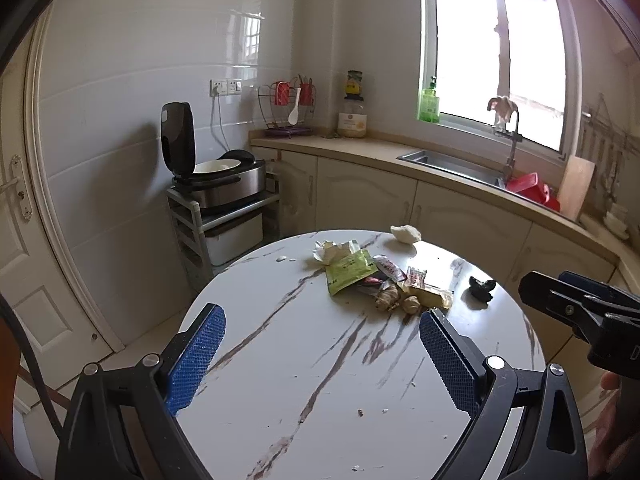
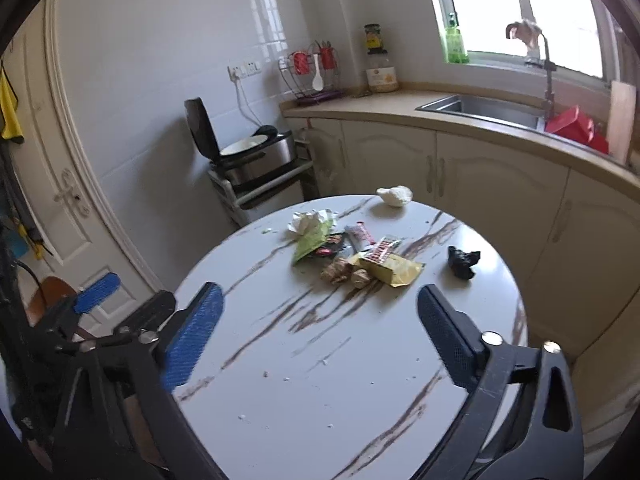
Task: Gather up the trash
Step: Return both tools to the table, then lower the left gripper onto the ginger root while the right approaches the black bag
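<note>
Hovering above the near edge of a round marble-patterned table (image 1: 304,360), the left gripper (image 1: 322,356) and right gripper (image 2: 320,328) are both standing wide open, pads well apart, gripping nothing. Lying toward twelve o'clock on the tabletop is the main lot: a cluster of trash comprising a green packet (image 1: 346,274), a crumpled white wrapper (image 1: 334,250), a red-and-white wrapper (image 2: 380,252), a yellow packet (image 2: 394,270) and two brownish knobbly lumps (image 2: 344,274), perhaps ginger, all touching or overlapping. Sitting apart at about one o'clock, by the far rim, is a white crumpled wad (image 2: 394,196); resting toward two o'clock, near the right rim, is a crumpled black piece (image 2: 462,262). Small crumbs (image 2: 276,376) are scattering the near surface. No bin or bag is showing in either view, so the destination cannot be told. Judging by this, collection is not yet begun: every item is lying untouched on the table, and all of it is remaining to be gathered.
</note>
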Demonstrator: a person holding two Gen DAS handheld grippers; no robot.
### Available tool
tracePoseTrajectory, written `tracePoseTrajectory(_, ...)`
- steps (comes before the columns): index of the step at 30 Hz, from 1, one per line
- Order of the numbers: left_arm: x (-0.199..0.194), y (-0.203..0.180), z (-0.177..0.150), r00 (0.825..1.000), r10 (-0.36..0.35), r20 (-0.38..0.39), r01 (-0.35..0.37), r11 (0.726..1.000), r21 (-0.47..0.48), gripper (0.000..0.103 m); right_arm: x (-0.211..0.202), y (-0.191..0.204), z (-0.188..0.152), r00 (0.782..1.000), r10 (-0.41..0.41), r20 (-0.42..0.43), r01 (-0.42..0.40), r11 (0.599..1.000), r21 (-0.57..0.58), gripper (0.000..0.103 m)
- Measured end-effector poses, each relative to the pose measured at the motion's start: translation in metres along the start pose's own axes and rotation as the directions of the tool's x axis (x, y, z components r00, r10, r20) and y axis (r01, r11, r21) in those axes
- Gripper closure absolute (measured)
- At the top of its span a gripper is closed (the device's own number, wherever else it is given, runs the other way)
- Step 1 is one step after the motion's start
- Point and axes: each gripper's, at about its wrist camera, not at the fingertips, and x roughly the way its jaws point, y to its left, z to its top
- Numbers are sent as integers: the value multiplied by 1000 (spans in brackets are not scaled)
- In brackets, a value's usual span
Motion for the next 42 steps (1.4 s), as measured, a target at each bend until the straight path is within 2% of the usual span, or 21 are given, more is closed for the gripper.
tracePoseTrajectory(3,6,4,4,1000,-1,-2,1,1000,2,7,-3,1,-1,1000,-17,14,17,1000,-14,16)
tracePoseTrajectory(6,13,6,6,1000,-9,-8,9,1000,1,7,-10,-4,-1,999,-23,43,24,999,-26,3)
tracePoseTrajectory(8,19,6,7,1000,-16,-14,16,1000,6,6,-13,-10,-1,998,-26,49,28,999,-29,1)
tracePoseTrajectory(17,74,-6,21,997,-51,-61,53,998,30,6,17,-66,-4,995,-92,-35,93,995,19,0)
tracePoseTrajectory(23,135,-17,32,990,-82,-118,86,996,32,6,53,-105,-4,987,-121,-109,127,990,57,0)
tracePoseTrajectory(30,218,-21,45,975,-105,-197,112,993,25,6,99,-128,2,975,-138,-173,150,987,59,0)
tracePoseTrajectory(37,302,-21,42,941,-114,-318,132,991,35,9,141,-154,3,957,-151,-248,175,982,78,0)
tracePoseTrajectory(42,342,-28,42,929,-87,-359,113,992,52,16,161,-166,4,948,-148,-281,176,981,77,0)
